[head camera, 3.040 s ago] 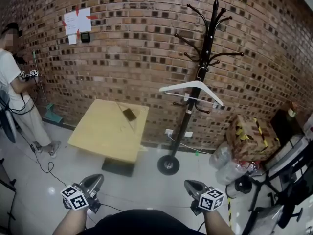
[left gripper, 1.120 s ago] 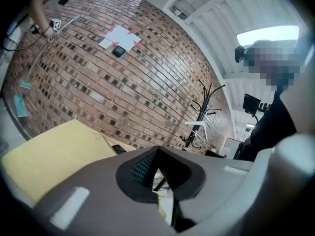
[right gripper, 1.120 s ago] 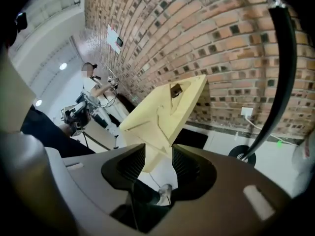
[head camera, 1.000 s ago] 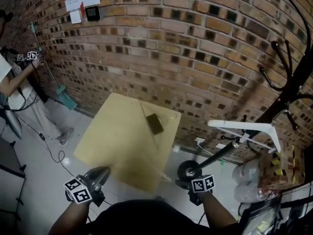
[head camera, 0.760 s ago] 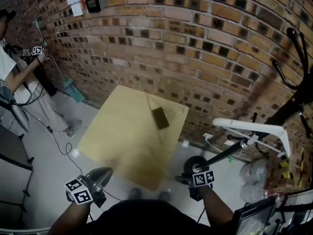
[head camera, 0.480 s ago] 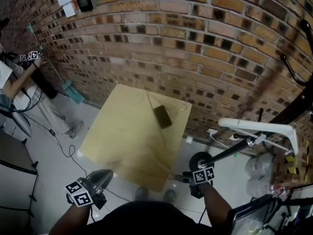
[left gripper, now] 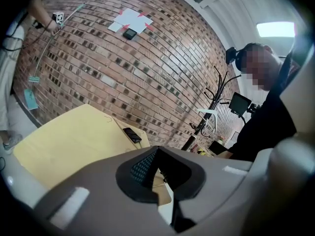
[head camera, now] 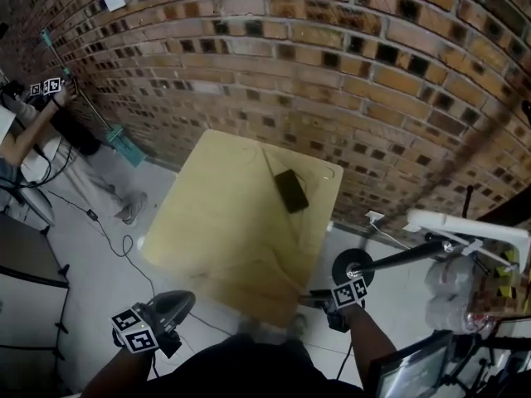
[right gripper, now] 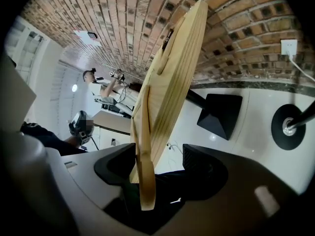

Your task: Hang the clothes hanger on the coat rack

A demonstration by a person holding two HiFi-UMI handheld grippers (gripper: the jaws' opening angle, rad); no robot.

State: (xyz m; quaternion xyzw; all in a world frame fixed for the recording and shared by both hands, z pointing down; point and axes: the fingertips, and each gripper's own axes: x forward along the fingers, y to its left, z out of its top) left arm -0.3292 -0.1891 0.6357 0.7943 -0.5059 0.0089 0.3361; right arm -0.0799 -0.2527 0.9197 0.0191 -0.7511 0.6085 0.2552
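Observation:
A pale wooden hanger lies on the yellow table, and its rounded end sticks out between my right gripper's jaws. Those jaws are closing. The end rests by the left jaw, with a gap to the other pad. The hanger's thin metal hook shows near the table's far right corner. In the head view the right gripper is at the table's near right corner. My left gripper hangs shut and empty off the near left side. The black coat rack carries a white hanger.
A flat black object lies on the table near the far edge. The rack's round base sits on the floor right of the table. A brick wall is behind. Another person stands far left beside a teal broom. Bags and boxes crowd the right.
The view has closed in on the table and the coat rack has slid off to the right. My right gripper dropped to the table's near right corner. The left gripper barely shifted.

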